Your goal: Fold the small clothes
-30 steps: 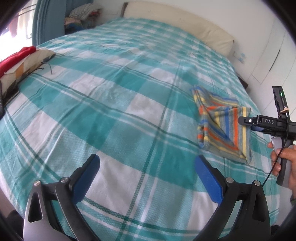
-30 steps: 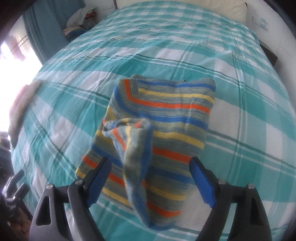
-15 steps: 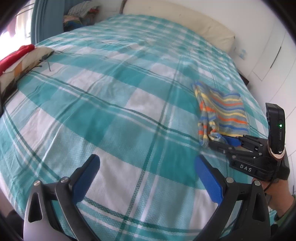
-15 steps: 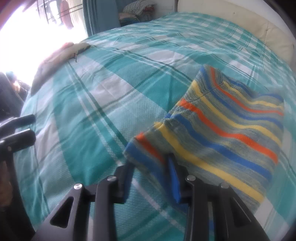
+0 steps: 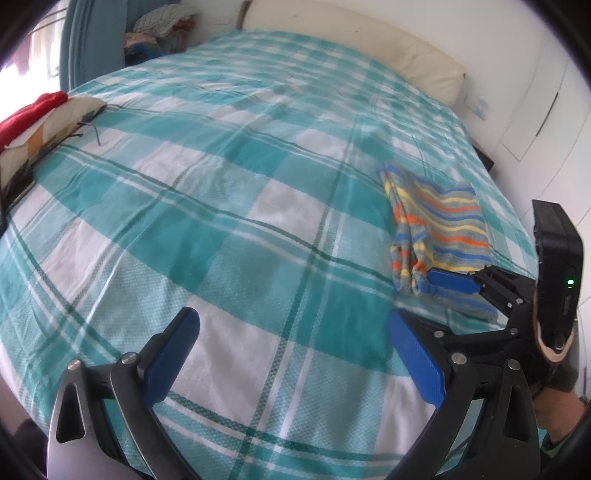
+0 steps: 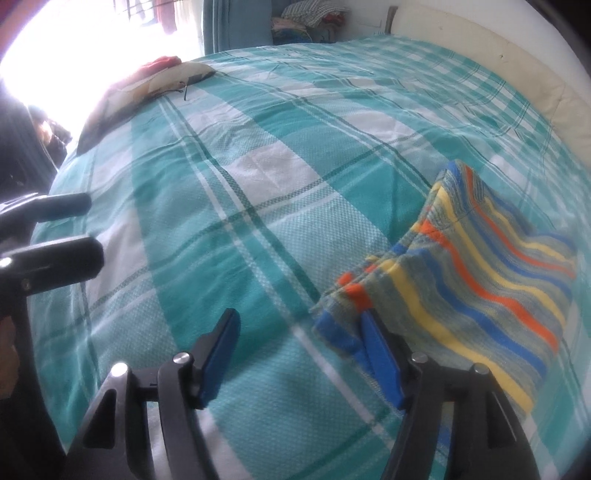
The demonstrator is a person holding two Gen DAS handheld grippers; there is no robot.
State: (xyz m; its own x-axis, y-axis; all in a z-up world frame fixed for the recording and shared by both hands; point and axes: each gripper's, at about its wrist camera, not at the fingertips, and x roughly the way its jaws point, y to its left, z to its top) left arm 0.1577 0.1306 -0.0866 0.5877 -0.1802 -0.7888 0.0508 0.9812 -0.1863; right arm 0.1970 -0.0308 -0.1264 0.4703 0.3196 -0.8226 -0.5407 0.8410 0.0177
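Observation:
A small striped garment (image 5: 439,225) in grey, yellow, orange and blue lies folded on the teal plaid bedspread (image 5: 221,206). It fills the right side of the right wrist view (image 6: 480,284). My right gripper (image 6: 299,350) is open at its near left corner; the right finger's pad (image 6: 380,362) touches the garment's edge. It shows in the left wrist view (image 5: 443,284) beside the garment. My left gripper (image 5: 291,354) is open and empty above bare bedspread, left of the garment.
A cream pillow (image 5: 354,48) lies along the headboard. A red and patterned pile of fabric (image 5: 33,125) sits at the bed's left edge. More clothes (image 5: 155,33) are heaped beyond the far corner. White wardrobe doors (image 5: 546,103) stand to the right.
My right gripper, shut on the garment's corner half a second ago, has opened and let it go. The garment now lies flatter on the bed. My left gripper has hardly moved.

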